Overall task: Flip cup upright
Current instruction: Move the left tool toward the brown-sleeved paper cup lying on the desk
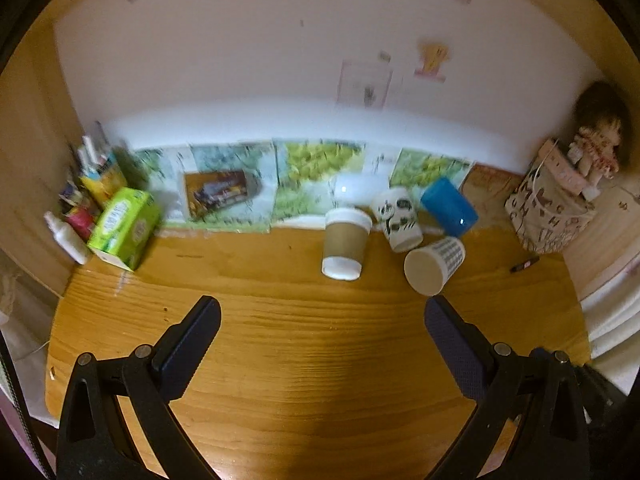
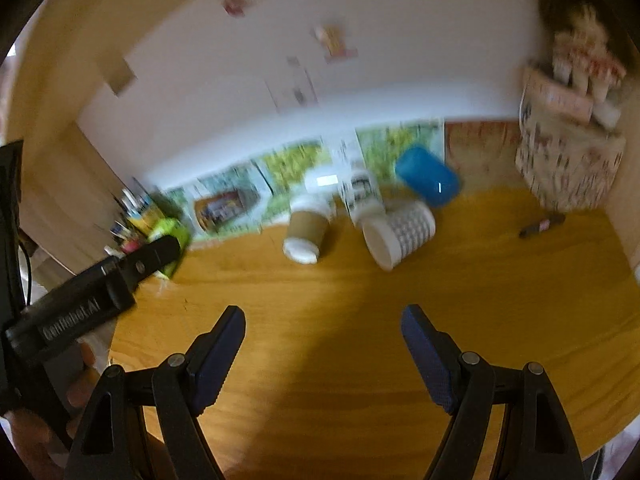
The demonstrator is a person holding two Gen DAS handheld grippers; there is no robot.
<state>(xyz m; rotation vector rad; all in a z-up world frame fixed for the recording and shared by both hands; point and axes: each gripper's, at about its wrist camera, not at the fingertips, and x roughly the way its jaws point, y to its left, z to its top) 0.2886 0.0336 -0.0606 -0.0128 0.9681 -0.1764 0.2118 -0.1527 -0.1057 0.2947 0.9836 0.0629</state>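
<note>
Four cups lie tipped over near the back of the wooden table [image 1: 280,340], in front of the leafy green pictures [image 1: 316,164] propped against the wall. The brown-sleeved white paper coffee cup [image 1: 345,243] lies with its base toward the camera; just right of it lie the white cup with dark printed figures [image 1: 397,219], the white cup with a grey grid pattern [image 1: 435,265] and the blue plastic tumbler [image 1: 449,207]. Which cup is meant cannot be told.

The left gripper [image 1: 322,322] hangs over bare wood well short of the cups, jaws wide apart and empty. The right gripper [image 2: 323,330] is likewise spread and empty, with the grid cup ahead of it.

These cups look light and thin-walled, likely to roll or dent under a hard squeeze. A gentle grip across the mid-wall, away from the soft rim, seems safest
</note>
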